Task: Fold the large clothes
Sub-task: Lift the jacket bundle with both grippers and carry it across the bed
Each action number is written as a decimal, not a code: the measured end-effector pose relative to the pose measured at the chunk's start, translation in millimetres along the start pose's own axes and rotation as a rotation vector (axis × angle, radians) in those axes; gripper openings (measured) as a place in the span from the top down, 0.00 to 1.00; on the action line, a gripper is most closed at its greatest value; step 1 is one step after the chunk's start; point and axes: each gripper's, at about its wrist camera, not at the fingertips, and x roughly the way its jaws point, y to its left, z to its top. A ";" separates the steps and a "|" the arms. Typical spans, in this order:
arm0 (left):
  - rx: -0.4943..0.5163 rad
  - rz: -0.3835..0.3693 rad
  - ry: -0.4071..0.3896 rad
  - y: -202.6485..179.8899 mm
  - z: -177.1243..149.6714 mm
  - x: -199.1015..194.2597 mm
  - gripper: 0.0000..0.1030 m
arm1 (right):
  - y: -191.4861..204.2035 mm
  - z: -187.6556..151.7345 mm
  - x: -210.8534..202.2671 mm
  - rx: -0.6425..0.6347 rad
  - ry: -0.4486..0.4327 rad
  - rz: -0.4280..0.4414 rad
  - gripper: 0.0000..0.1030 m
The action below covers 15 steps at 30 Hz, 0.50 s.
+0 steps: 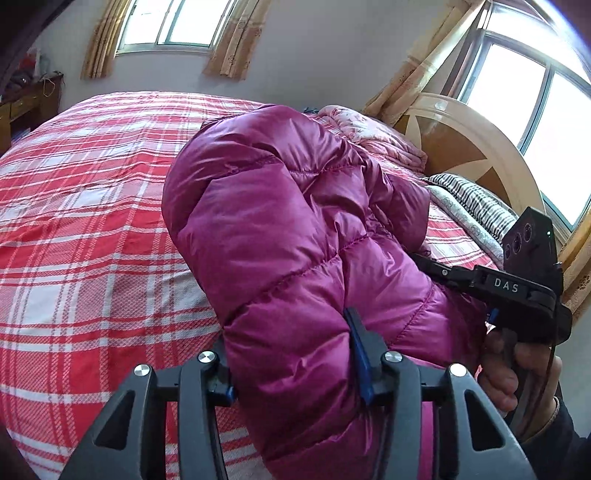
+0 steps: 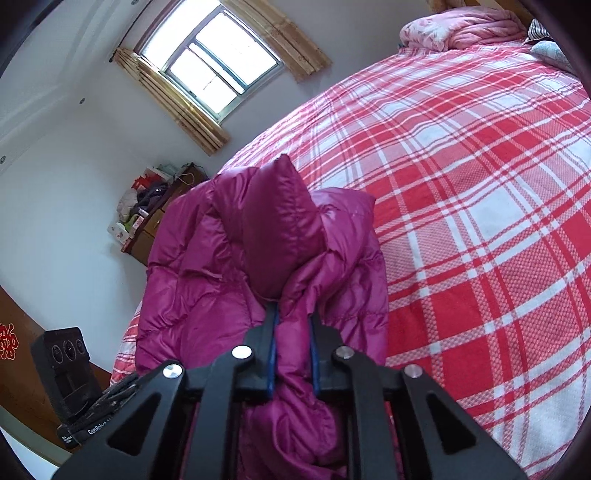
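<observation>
Here, gripping the magenta puffer jacket (image 1: 295, 229) from both sides: left gripper (image 1: 291, 354) clenching a thick padded fold, right gripper (image 2: 293, 325) pinching a thinner bunch of fabric. Jacket hanging bunched above the red plaid bedspread (image 1: 92, 221), near the wooden headboard (image 1: 461, 147) and pink quilt (image 2: 461, 29).

Right gripper (image 2: 293, 325), jaws pinching magenta puffer jacket (image 2: 229, 258), above red plaid bedspread (image 2: 480, 221)
</observation>
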 end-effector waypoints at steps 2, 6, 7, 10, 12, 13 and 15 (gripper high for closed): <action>-0.004 -0.001 -0.013 2.1 -2.0 -9.2 0.56 | 9.7 -0.3 4.1 -0.016 0.004 0.009 0.84; -0.009 0.015 -0.043 9.9 -3.3 -26.5 0.59 | 27.2 -2.8 15.8 -0.054 0.019 0.031 0.85; -0.006 0.020 -0.050 12.1 -3.1 -30.7 0.60 | 30.4 -3.8 18.2 -0.057 0.025 0.040 0.85; -0.010 0.026 -0.068 20.3 -3.5 -41.5 0.61 | 38.2 -4.4 26.9 -0.054 0.036 0.074 0.85; -0.010 0.030 -0.085 27.5 -3.1 -51.0 0.61 | 46.0 -3.3 32.3 -0.063 0.040 0.091 0.85; -0.012 0.033 -0.092 30.8 -2.4 -55.1 0.61 | 51.6 -2.7 35.1 -0.072 0.043 0.098 0.85; -0.020 0.039 -0.106 36.8 -0.8 -62.3 0.61 | 61.1 -0.6 41.1 -0.090 0.049 0.109 0.85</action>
